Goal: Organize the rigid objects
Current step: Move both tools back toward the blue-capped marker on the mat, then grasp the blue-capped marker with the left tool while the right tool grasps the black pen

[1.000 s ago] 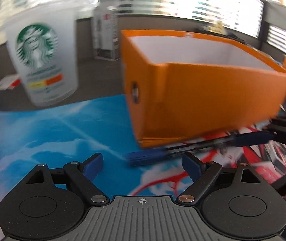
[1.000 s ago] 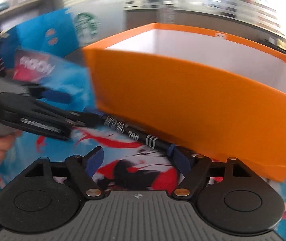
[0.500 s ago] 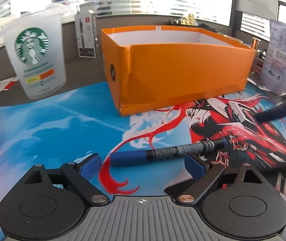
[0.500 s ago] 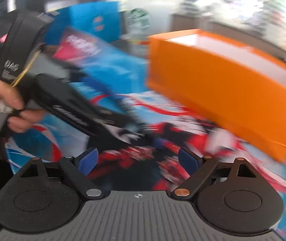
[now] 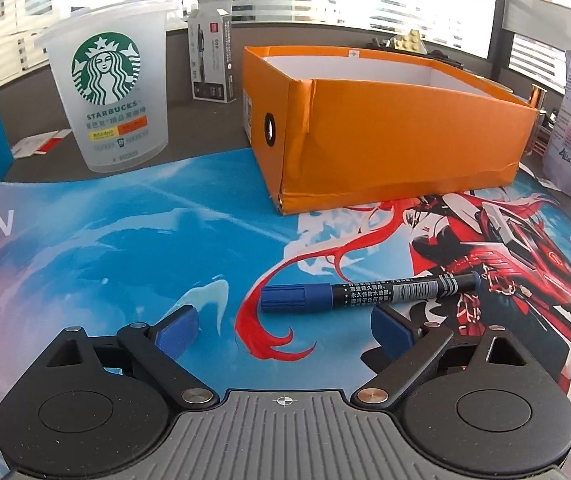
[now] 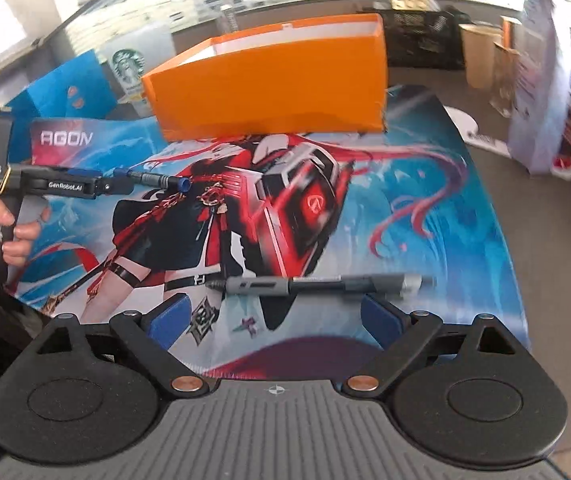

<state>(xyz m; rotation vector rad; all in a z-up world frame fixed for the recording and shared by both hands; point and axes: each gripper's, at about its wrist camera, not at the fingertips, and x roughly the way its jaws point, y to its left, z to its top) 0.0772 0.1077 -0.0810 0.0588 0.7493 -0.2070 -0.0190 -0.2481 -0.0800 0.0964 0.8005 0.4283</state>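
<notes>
We see the marker (image 5: 369,293) lying flat on the mat (image 5: 125,248), in front of the orange box (image 5: 385,136) and apart from it. Our left gripper (image 5: 283,330) sits just short of the marker, jaws wide, holding nothing. Farther from the box, a grey pen (image 6: 317,285) lies on the mat before our right gripper (image 6: 273,316), likewise spread and empty. A cup (image 5: 109,96) stands left of the box.
</notes>
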